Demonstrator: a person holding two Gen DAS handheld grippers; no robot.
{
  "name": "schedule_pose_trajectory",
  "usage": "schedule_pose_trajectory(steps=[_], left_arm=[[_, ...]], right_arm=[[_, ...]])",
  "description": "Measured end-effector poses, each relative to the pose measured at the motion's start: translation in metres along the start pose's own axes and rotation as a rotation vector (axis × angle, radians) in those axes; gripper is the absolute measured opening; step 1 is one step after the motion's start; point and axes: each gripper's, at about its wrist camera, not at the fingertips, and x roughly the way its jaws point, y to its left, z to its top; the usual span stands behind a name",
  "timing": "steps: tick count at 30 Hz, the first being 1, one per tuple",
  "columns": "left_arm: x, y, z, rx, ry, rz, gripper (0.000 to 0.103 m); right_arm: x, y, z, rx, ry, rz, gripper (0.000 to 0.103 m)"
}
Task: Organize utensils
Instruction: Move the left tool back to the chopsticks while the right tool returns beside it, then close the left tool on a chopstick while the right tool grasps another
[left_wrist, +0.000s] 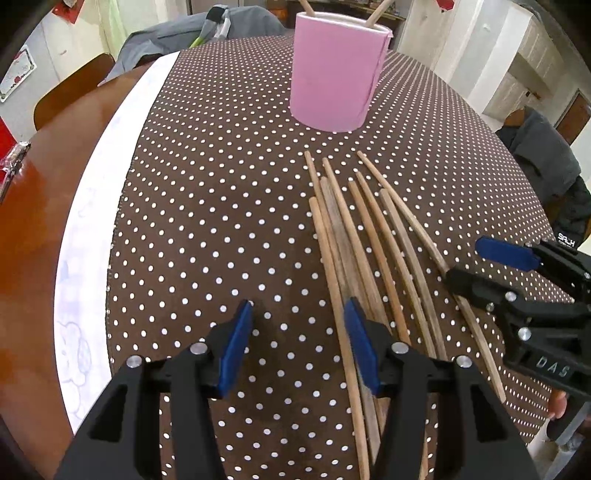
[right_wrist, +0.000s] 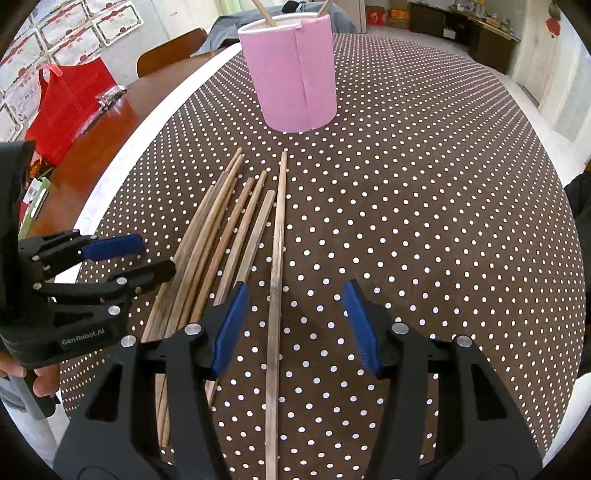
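Several wooden chopsticks (left_wrist: 364, 240) lie side by side on the brown polka-dot cloth (left_wrist: 207, 206), pointing toward a pink cylindrical holder (left_wrist: 334, 72) that has two chopsticks standing in it. My left gripper (left_wrist: 297, 336) is open and empty over the left edge of the pile. In the right wrist view the pile (right_wrist: 229, 225) lies left of centre and the holder (right_wrist: 295, 74) stands beyond it. My right gripper (right_wrist: 291, 325) is open, with the rightmost chopstick (right_wrist: 277, 280) lying on the cloth between its fingers. Each gripper shows in the other's view: the right gripper (left_wrist: 491, 269) and the left gripper (right_wrist: 125, 258).
A white strip (left_wrist: 99, 206) borders the cloth on a glossy wooden table (left_wrist: 33, 229). A red bag (right_wrist: 62, 107) and small packets sit on the table's left side. Chairs with grey clothing (left_wrist: 543, 155) stand around the table.
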Motion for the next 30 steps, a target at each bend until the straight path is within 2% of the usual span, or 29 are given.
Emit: schedule_pose_trajectory(steps=[9, 14, 17, 21, 25, 27, 28, 30], left_arm=[[-0.008, -0.009, -0.002, 0.055, 0.035, 0.023, 0.052], [-0.006, 0.001, -0.004, 0.009, 0.042, -0.004, 0.053], [-0.005, -0.001, -0.001, 0.010, 0.043, 0.027, 0.053], [-0.001, -0.015, 0.002, 0.055, 0.040, 0.108, 0.053], [0.001, -0.009, 0.009, 0.014, 0.052, 0.072, 0.051], [0.001, -0.009, 0.011, 0.015, 0.052, 0.070, 0.043], [0.000, -0.009, 0.012, 0.009, 0.051, 0.071, 0.034], [0.001, -0.007, 0.017, -0.011, 0.049, 0.069, 0.019]], right_arm=[[0.009, 0.009, 0.004, -0.024, 0.039, -0.019, 0.054], [0.009, 0.006, 0.003, -0.018, 0.045, -0.017, 0.054], [0.008, 0.001, 0.004, -0.014, 0.047, -0.013, 0.054], [0.011, -0.003, 0.007, -0.022, 0.056, -0.019, 0.054], [0.015, -0.001, 0.009, -0.035, 0.070, -0.036, 0.054], [0.018, 0.002, 0.013, -0.048, 0.084, -0.054, 0.053], [0.020, 0.003, 0.016, -0.054, 0.093, -0.065, 0.049], [0.023, 0.006, 0.021, -0.067, 0.109, -0.098, 0.034]])
